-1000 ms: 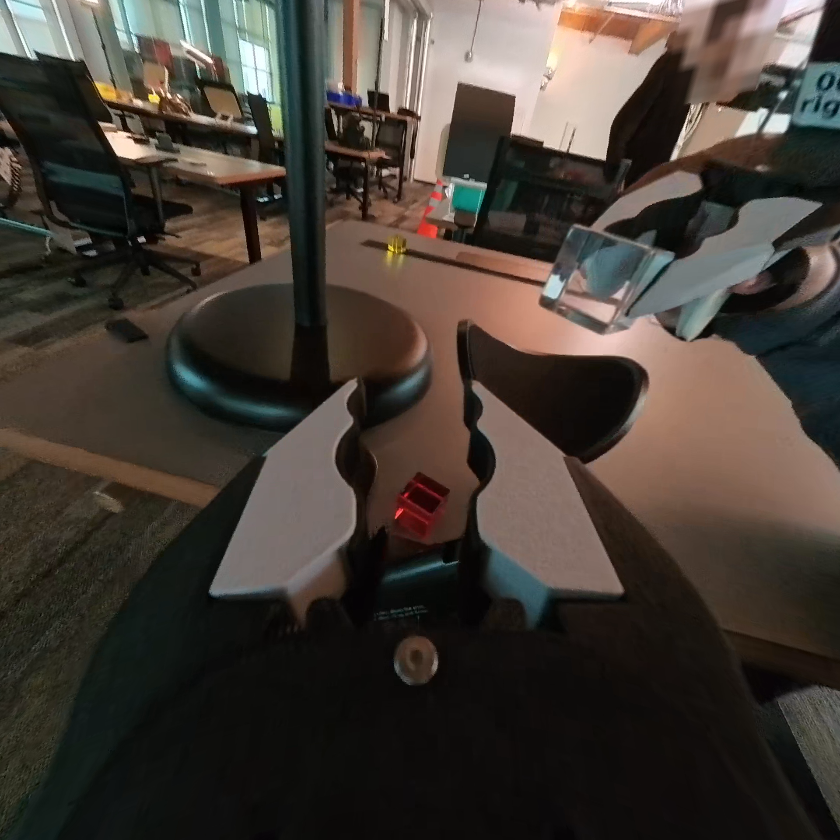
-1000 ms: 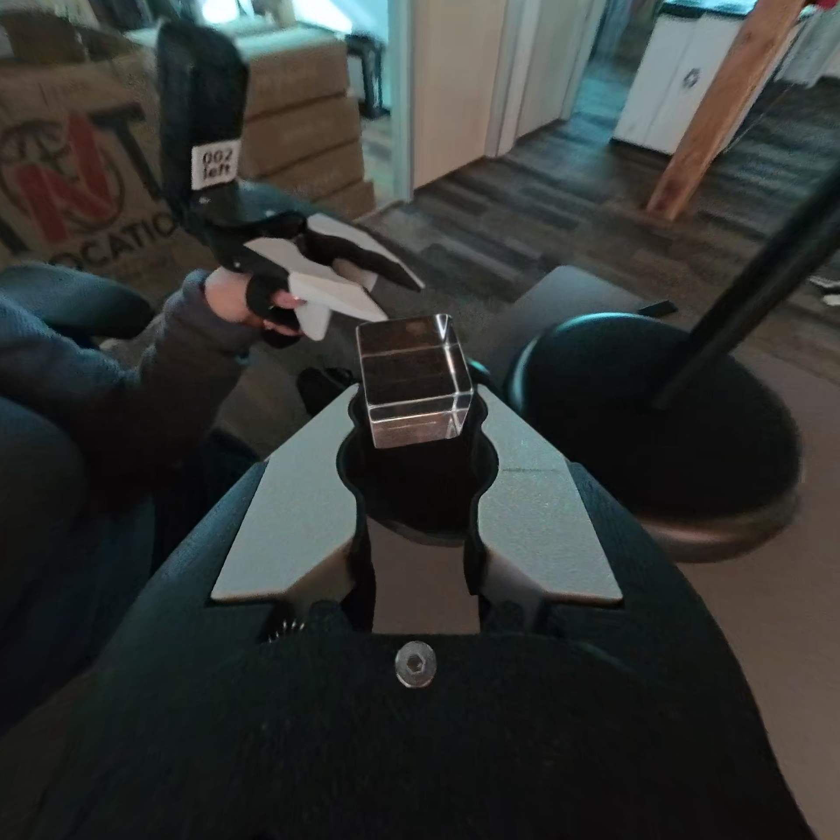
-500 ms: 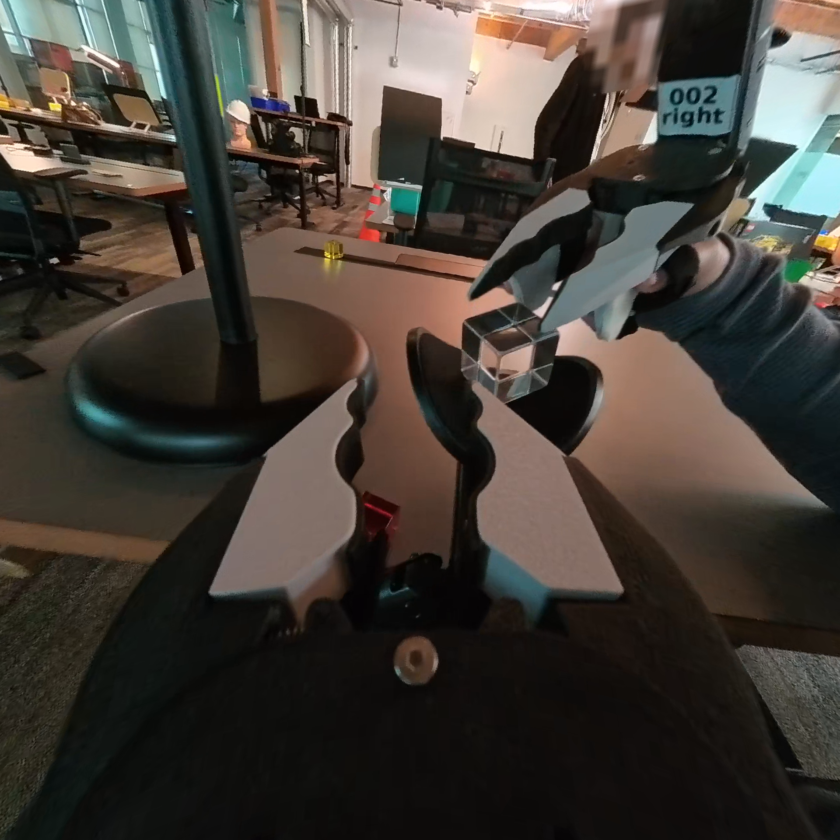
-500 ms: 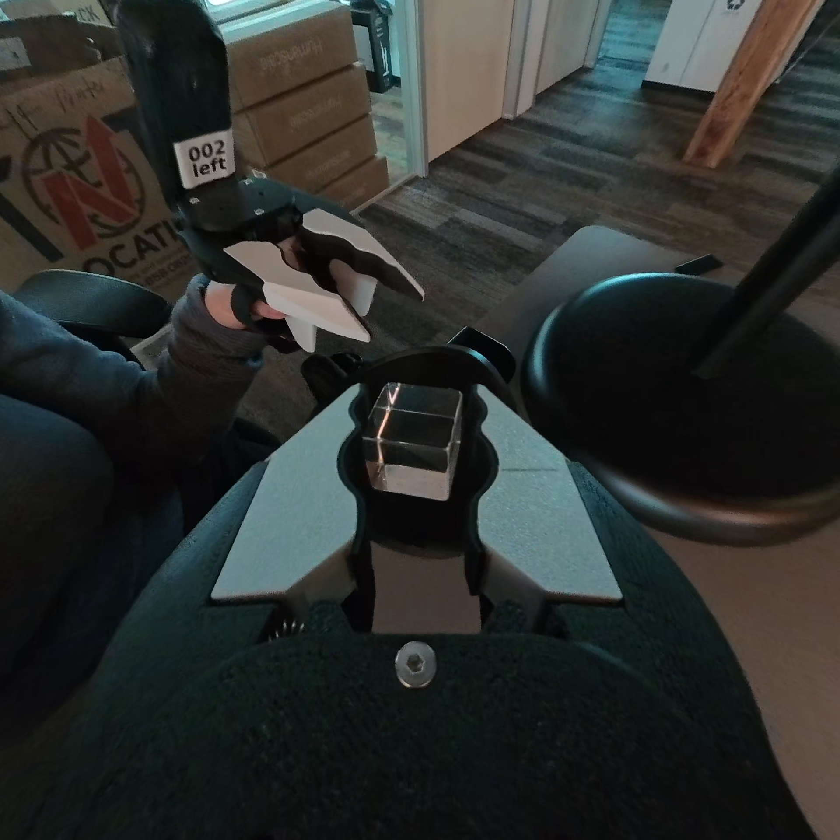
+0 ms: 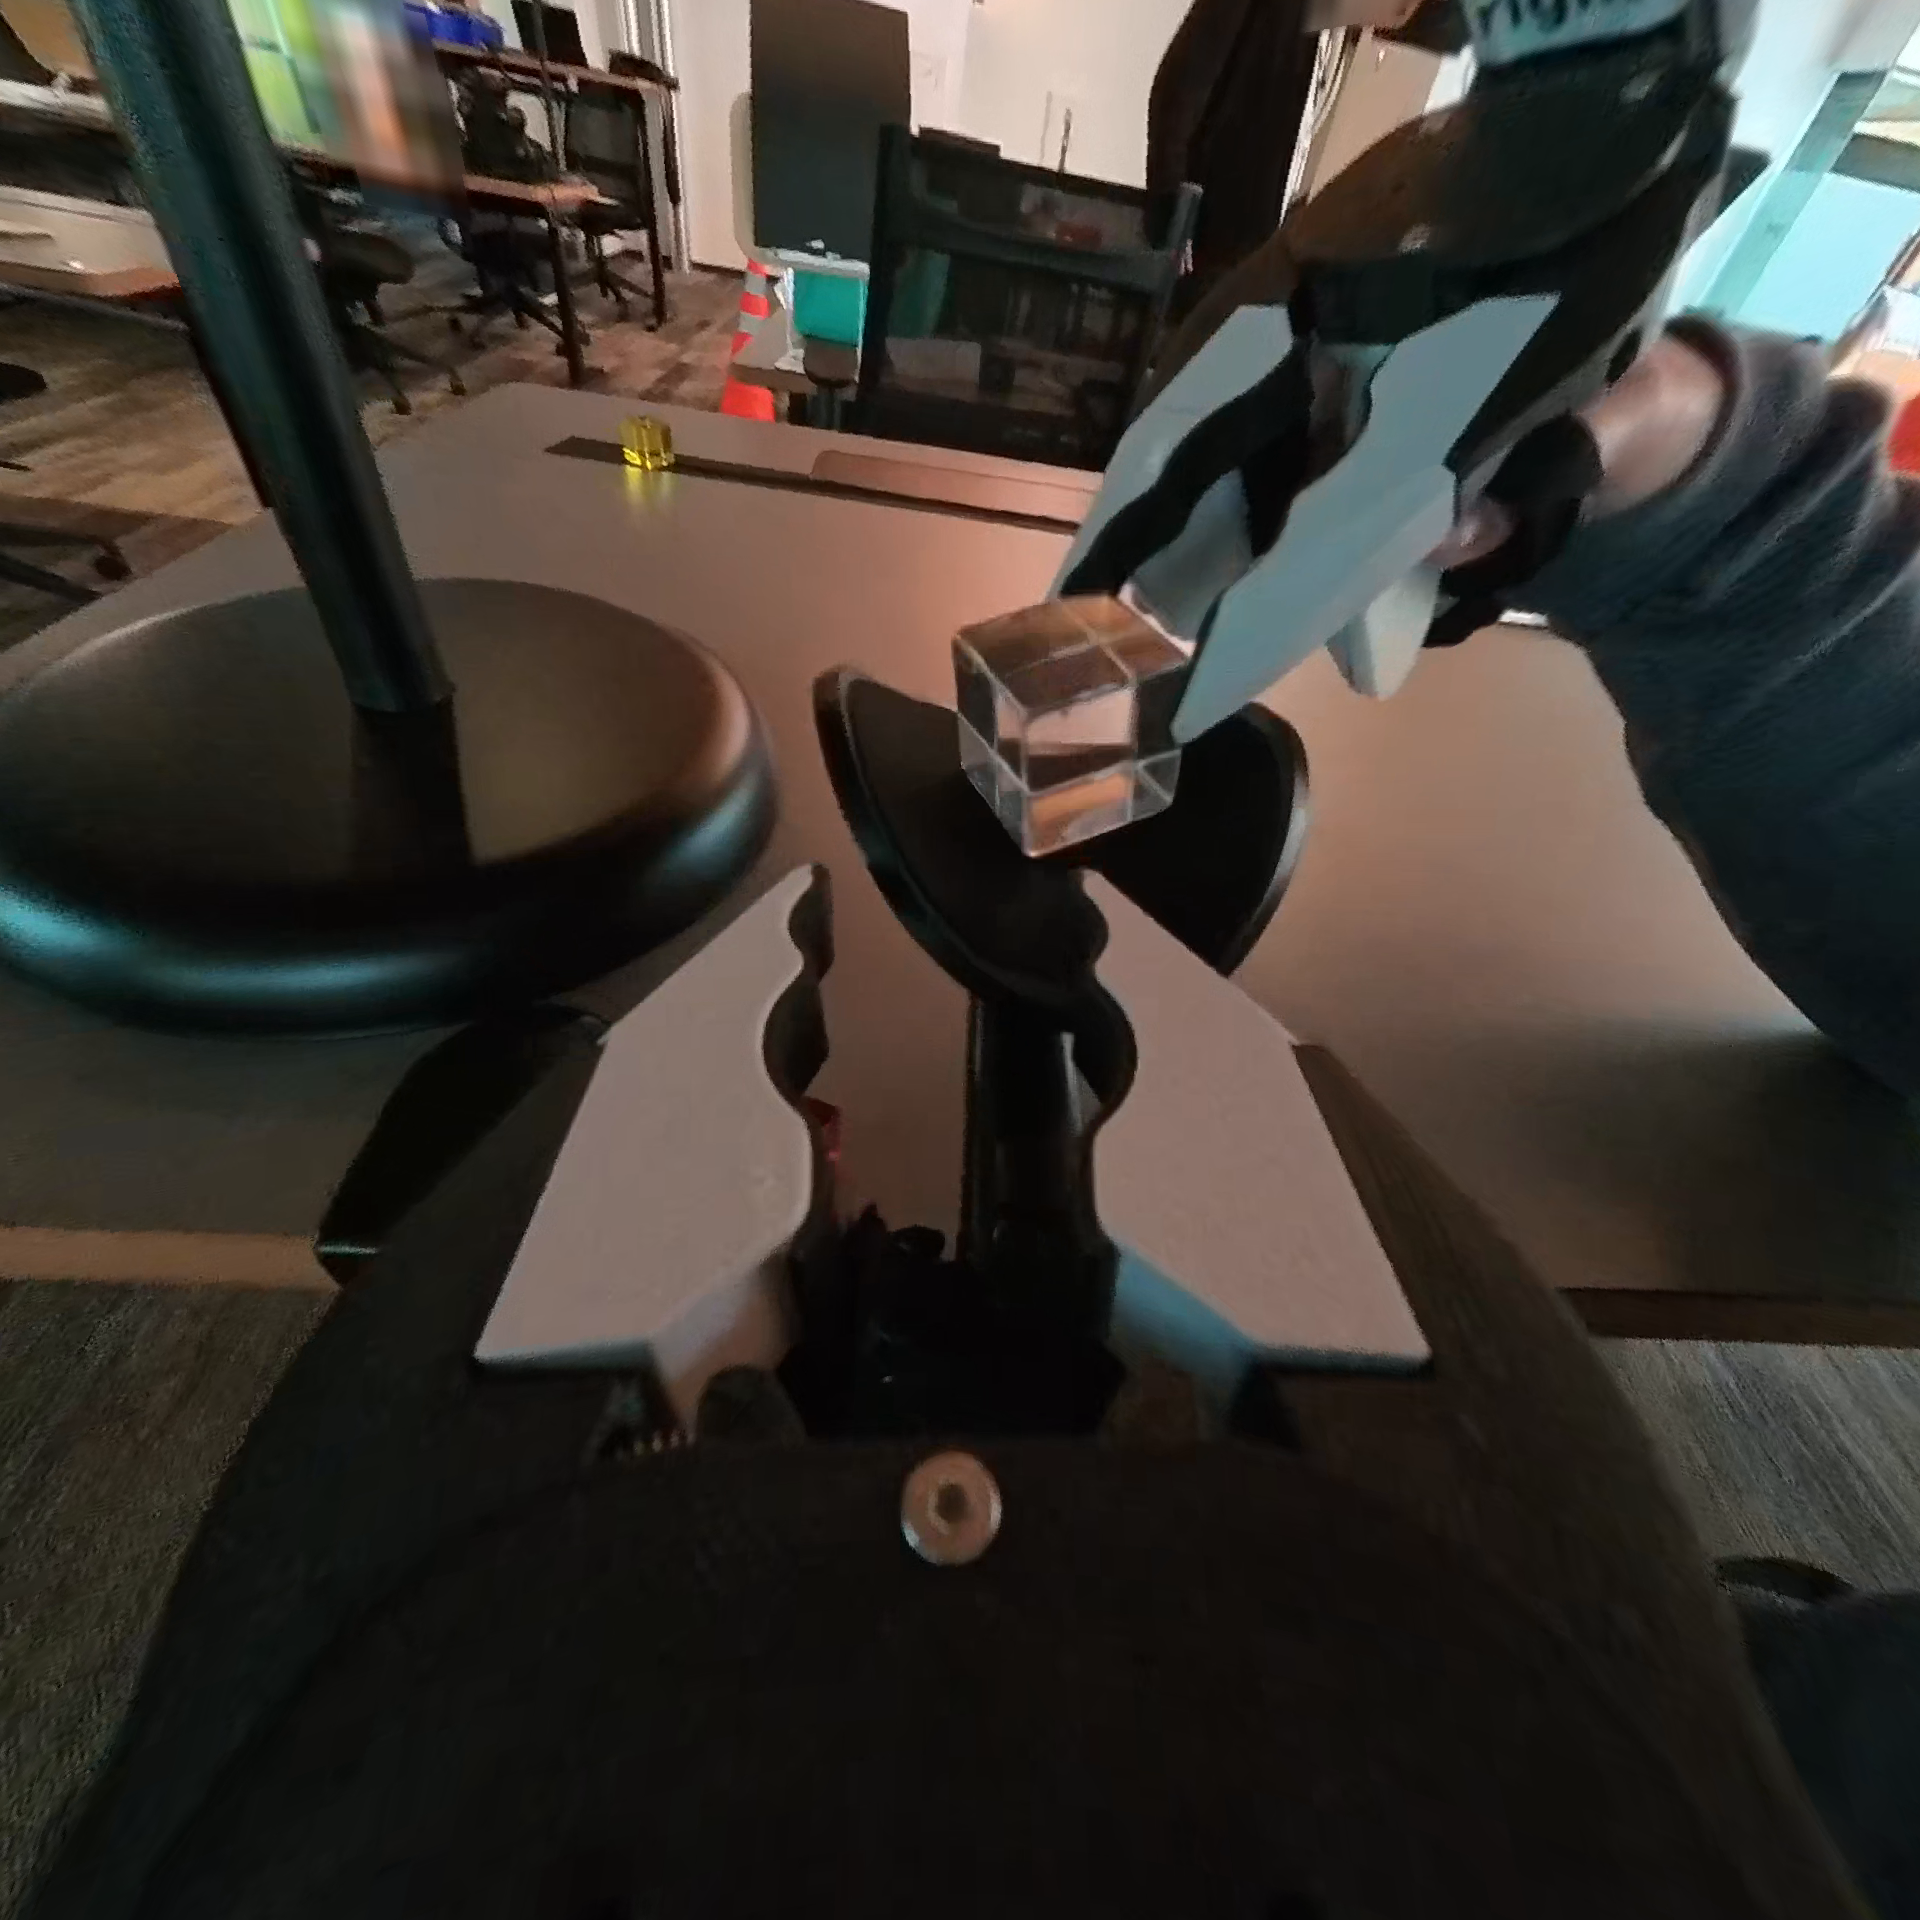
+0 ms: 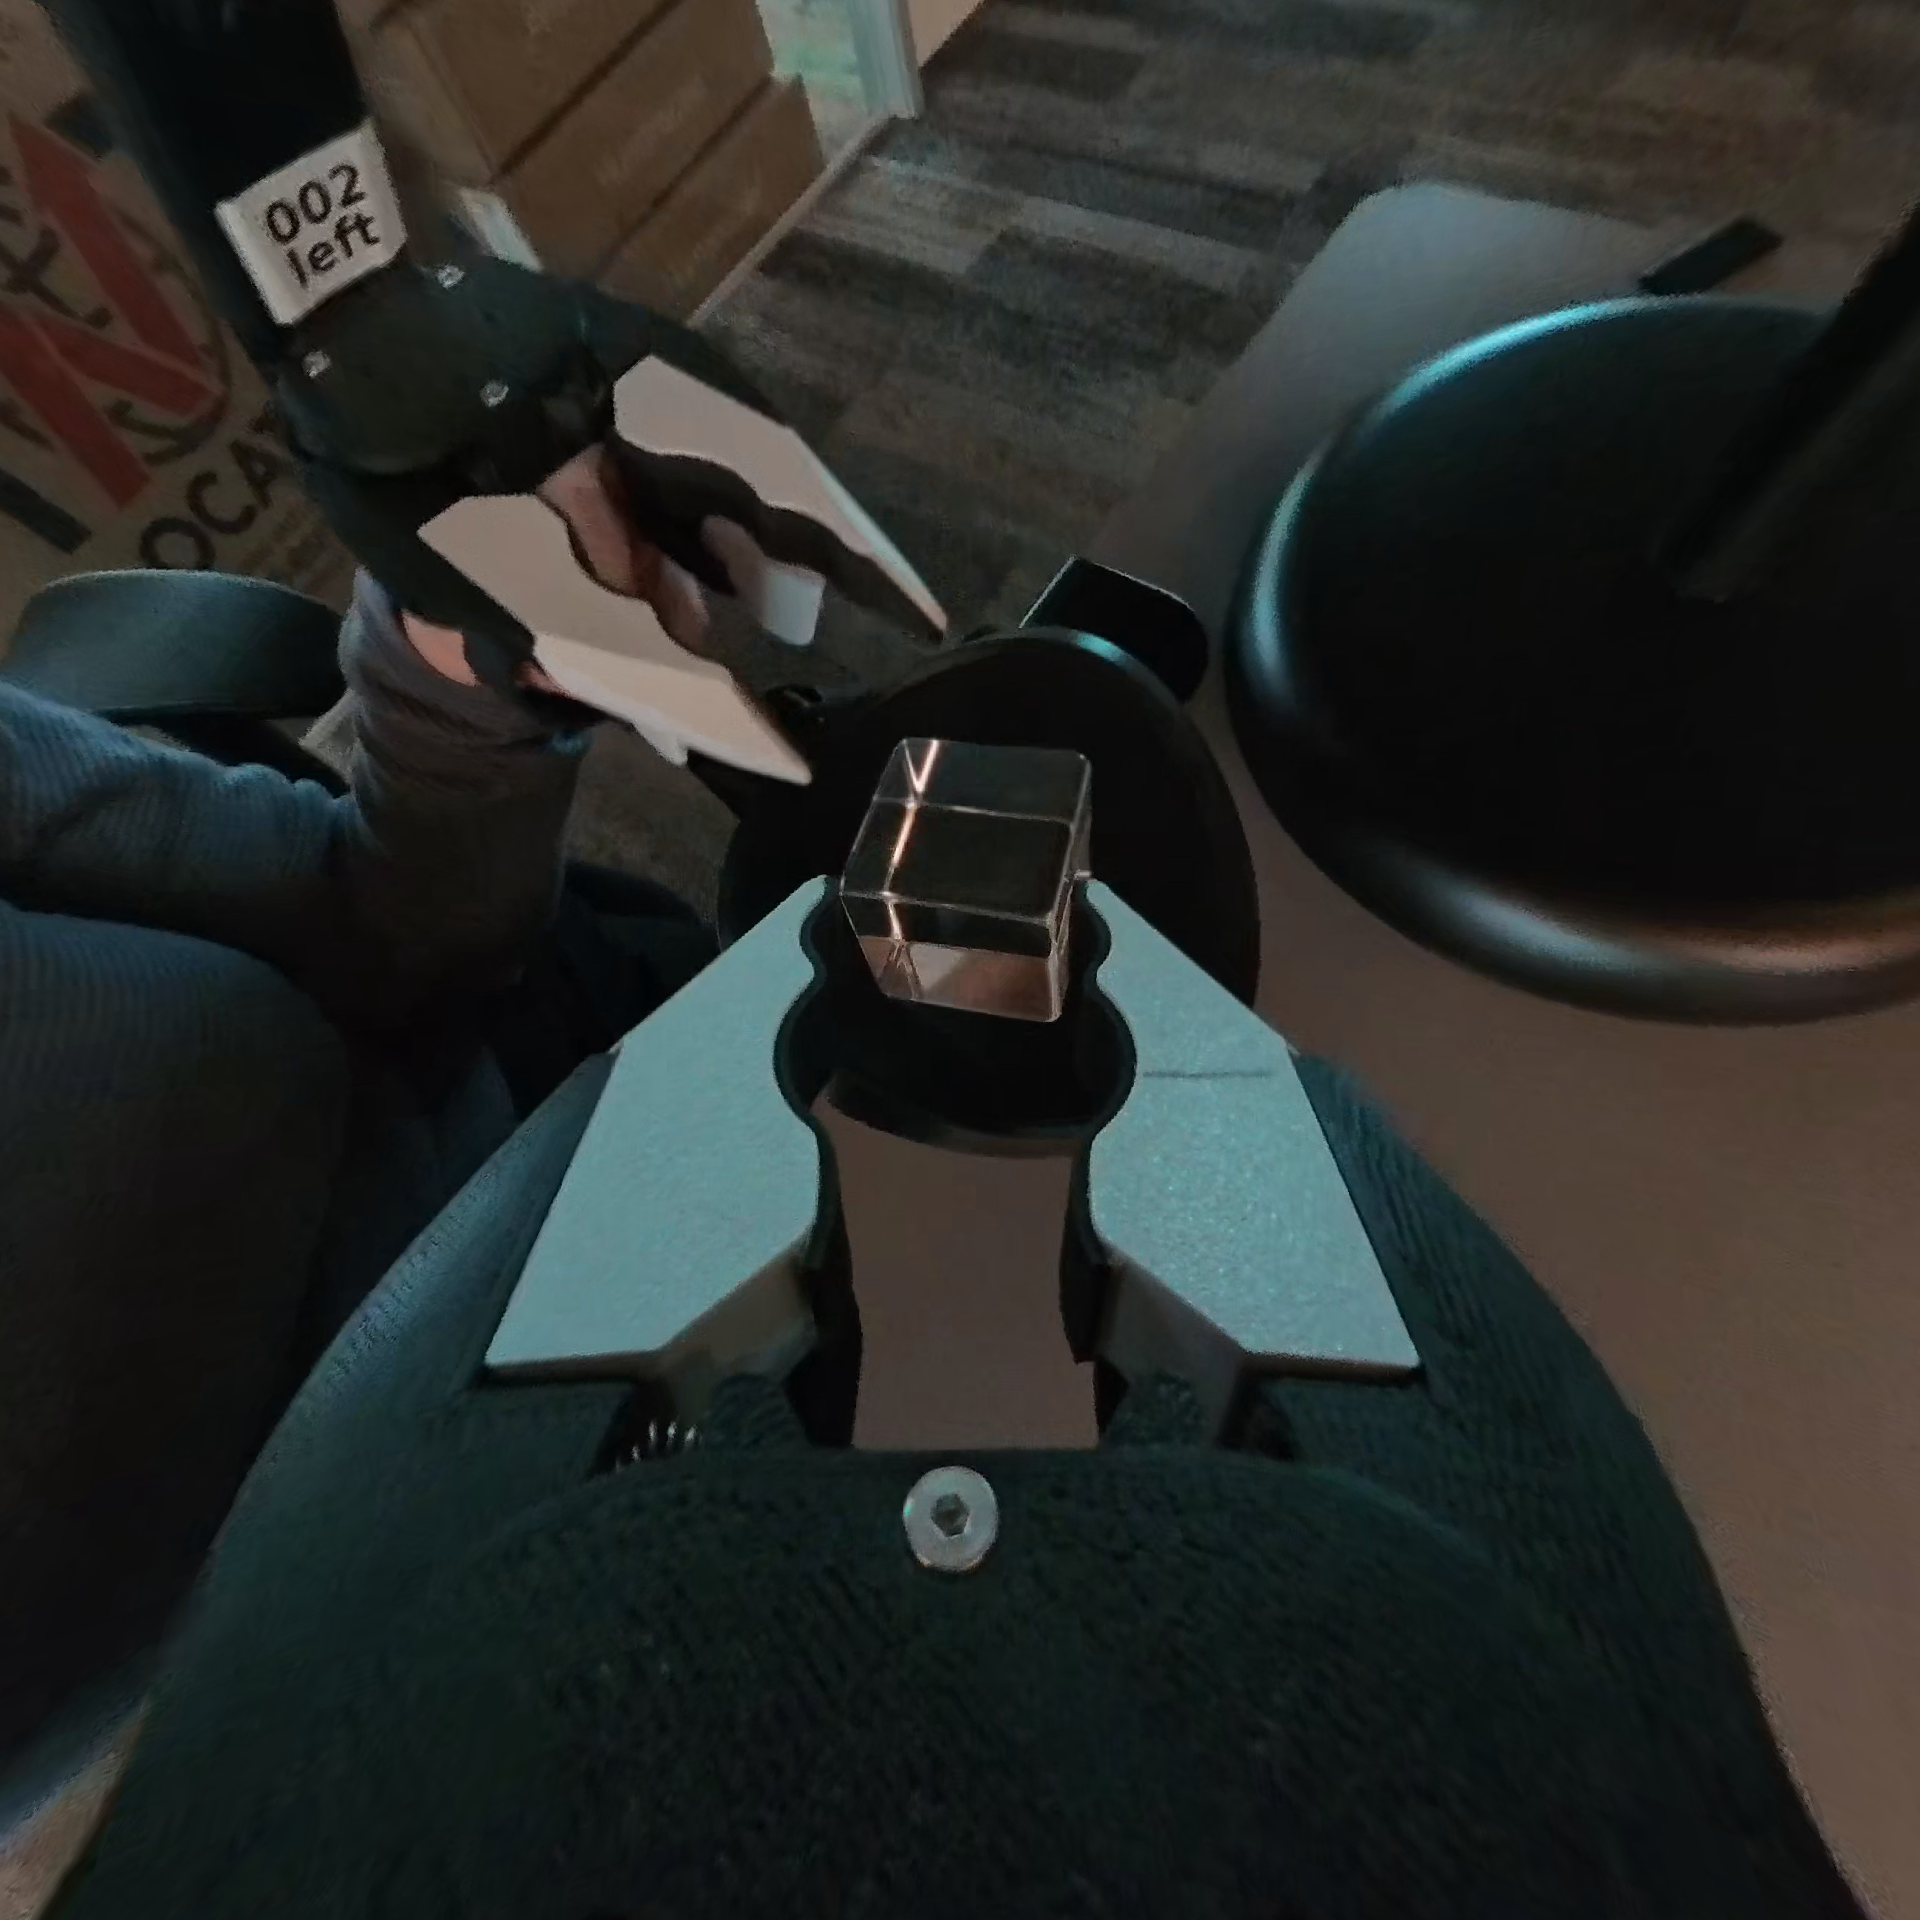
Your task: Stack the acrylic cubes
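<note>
My right gripper [image 6: 961, 909] is shut on a clear acrylic cube [image 6: 971, 862], with a pad against each side. In the left wrist view the right gripper [image 5: 1132, 665] holds that cube [image 5: 1060, 727] just over a tilted black disc [image 5: 1236, 831] on a stem. I cannot tell whether cube and disc touch. My left gripper [image 5: 966, 904] is open, and the disc's stem stands between its fingers, close to the right one. A red cube [image 5: 828, 1127] peeks out beside the left finger, low down. A yellow cube [image 5: 646, 442] sits far back on the table [image 5: 1455, 935].
A lamp's heavy black round base [image 5: 364, 790] with its pole stands to the left of the disc; it also shows in the right wrist view [image 6: 1558, 675]. The left gripper [image 6: 873, 696] is close to the disc's near-left edge. The table's front edge is just below my left fingers.
The right gripper brought the clear cube down and in over the black disc. The left gripper moved up to the disc, and the red cube slid almost out of sight behind its left finger.
</note>
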Action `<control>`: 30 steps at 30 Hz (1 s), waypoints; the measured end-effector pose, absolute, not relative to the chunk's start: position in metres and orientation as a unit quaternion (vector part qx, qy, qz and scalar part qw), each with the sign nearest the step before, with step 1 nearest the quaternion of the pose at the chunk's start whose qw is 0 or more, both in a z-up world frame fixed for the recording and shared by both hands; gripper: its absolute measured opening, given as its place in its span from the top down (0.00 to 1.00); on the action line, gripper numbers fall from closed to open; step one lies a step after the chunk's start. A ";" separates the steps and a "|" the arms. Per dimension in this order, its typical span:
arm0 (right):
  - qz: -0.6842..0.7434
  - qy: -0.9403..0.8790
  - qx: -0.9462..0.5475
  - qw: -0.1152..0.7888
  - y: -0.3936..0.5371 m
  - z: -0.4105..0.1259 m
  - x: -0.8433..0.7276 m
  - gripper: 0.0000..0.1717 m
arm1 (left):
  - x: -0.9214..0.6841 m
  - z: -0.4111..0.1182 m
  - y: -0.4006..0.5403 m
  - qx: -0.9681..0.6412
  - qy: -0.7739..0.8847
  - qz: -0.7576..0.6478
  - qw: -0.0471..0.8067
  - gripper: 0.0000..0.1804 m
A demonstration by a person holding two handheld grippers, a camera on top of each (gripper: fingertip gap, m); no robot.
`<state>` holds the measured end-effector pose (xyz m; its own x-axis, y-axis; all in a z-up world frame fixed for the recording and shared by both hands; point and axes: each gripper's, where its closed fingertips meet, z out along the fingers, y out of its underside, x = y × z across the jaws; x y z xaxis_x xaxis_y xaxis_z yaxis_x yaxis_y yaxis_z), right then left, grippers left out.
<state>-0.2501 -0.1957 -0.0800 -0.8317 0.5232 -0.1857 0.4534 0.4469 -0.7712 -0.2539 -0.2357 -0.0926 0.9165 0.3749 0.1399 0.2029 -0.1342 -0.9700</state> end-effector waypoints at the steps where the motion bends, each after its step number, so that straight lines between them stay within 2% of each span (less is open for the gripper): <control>1: 0.437 -0.844 -0.310 0.038 -0.196 -0.080 -0.251 0.76 | -0.253 -0.095 -0.234 -0.755 -0.192 0.065 0.624 0.76; 4: 0.411 -0.838 -0.358 0.042 -0.197 -0.085 -0.249 0.76 | -0.251 -0.100 -0.232 -0.764 -0.190 0.057 0.614 0.78; 13: 0.359 -0.856 -0.361 0.095 -0.198 -0.092 -0.244 0.76 | -0.251 -0.099 -0.236 -0.766 -0.190 0.060 0.612 0.75; 14: 0.360 -0.856 -0.360 0.093 -0.199 -0.092 -0.243 0.75 | -0.253 -0.098 -0.239 -0.762 -0.193 0.063 0.615 0.74; 17: 0.380 -0.848 -0.357 0.090 -0.202 -0.081 -0.241 0.63 | -0.267 -0.092 -0.255 -0.739 -0.218 0.075 0.633 0.74; 19: 0.407 -0.836 -0.353 0.101 -0.200 -0.066 -0.242 0.62 | -0.280 -0.094 -0.267 -0.725 -0.251 0.076 0.637 0.75; 22: 0.449 -0.814 -0.349 0.117 -0.194 -0.041 -0.242 0.62 | -0.293 -0.112 -0.276 -0.735 -0.293 0.073 0.608 0.78; 28: 0.491 -0.779 -0.360 0.149 -0.173 -0.016 -0.249 0.67 | -0.306 -0.158 -0.280 -0.791 -0.344 0.090 0.498 0.86; 30: 0.498 -0.774 -0.362 0.147 -0.170 -0.013 -0.249 0.67 | -0.307 -0.159 -0.281 -0.796 -0.334 0.104 0.494 0.86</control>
